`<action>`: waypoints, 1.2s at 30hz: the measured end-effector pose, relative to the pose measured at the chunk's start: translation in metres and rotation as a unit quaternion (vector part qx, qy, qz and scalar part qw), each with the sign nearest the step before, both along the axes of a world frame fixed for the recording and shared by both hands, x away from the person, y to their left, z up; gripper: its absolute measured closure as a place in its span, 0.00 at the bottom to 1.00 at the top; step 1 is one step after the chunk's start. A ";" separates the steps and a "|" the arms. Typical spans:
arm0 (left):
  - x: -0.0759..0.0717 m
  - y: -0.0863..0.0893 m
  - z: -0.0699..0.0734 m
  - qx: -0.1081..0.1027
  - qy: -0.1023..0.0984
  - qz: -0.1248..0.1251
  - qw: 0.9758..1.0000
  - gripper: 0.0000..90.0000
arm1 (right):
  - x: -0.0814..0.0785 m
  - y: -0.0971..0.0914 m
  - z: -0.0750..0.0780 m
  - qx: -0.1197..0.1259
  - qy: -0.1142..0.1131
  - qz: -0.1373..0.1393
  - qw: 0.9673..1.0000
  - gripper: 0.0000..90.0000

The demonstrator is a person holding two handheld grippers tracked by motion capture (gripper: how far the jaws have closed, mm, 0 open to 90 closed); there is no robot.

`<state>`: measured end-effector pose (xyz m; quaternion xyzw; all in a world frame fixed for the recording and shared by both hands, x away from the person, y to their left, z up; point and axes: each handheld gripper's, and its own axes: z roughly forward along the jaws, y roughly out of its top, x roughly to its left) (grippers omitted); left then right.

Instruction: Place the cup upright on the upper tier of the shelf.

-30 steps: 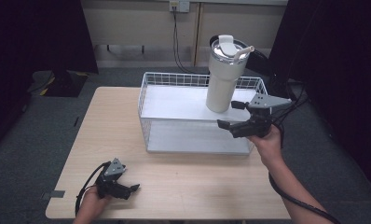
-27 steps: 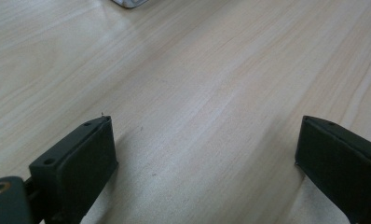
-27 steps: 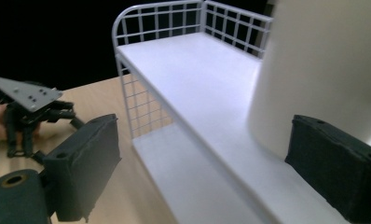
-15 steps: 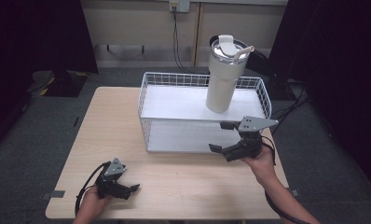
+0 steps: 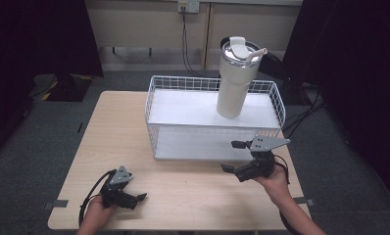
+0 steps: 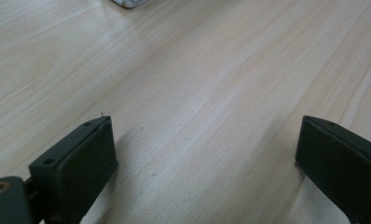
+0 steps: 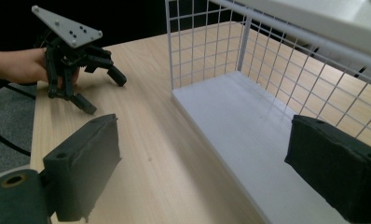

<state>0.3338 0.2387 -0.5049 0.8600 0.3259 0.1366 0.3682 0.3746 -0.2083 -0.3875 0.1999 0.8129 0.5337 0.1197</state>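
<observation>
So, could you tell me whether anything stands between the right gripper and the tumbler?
Yes: the wire basket's front wall. The tumbler stands on the shelf inside, and the open right gripper is outside at table level, so it must go over the rim.

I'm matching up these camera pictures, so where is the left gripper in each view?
High view: left gripper at lower left, near the table's front edge.
Left gripper view: its own jaws rise from the bottom corners, wide apart.
Right gripper view: upper left, held by a hand.
Shared landmark: the wooden table.

Left gripper and right gripper, fingers apart
</observation>
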 end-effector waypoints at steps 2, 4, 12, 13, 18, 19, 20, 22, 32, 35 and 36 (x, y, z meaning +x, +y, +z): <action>0.000 0.000 0.000 0.000 0.000 0.000 1.000 0.05 | -0.001 0.000 -0.003 0.001 0.000 0.001 1.000 0.10; 0.000 0.000 0.000 -0.001 0.000 0.000 1.000 0.05 | -0.002 0.000 -0.010 -0.002 0.005 0.004 1.000 0.10; 0.000 0.000 0.000 0.000 0.000 0.000 1.000 0.05 | -0.009 0.003 -0.037 -0.021 0.016 0.017 1.000 0.10; 0.000 0.000 0.000 0.000 0.000 0.000 1.000 0.05 | -0.009 0.003 -0.037 -0.021 0.016 0.017 1.000 0.10; 0.000 0.000 0.000 0.000 0.000 0.000 1.000 0.05 | -0.009 0.001 -0.050 -0.022 0.022 0.018 0.999 0.10; 0.000 0.000 0.000 0.000 0.000 0.000 1.000 0.05 | -0.009 0.001 -0.052 -0.020 0.025 0.018 0.999 0.10; 0.000 0.000 0.000 0.000 0.000 0.000 1.000 0.05 | -0.009 0.000 -0.054 -0.022 0.027 0.017 0.999 0.10; 0.000 0.000 0.000 0.000 0.000 0.000 1.000 0.05 | -0.009 -0.001 -0.058 -0.021 0.029 0.017 0.999 0.10; 0.000 0.000 0.000 0.000 0.000 0.000 1.000 0.05 | -0.011 -0.002 -0.076 -0.035 0.037 0.018 0.999 0.10; 0.000 0.000 0.000 0.000 0.000 0.000 1.000 0.05 | -0.012 -0.001 -0.081 -0.041 0.035 0.019 0.998 0.10; 0.000 0.000 0.000 0.000 0.000 0.001 1.000 0.05 | -0.012 -0.001 -0.082 -0.040 0.038 0.021 0.998 0.10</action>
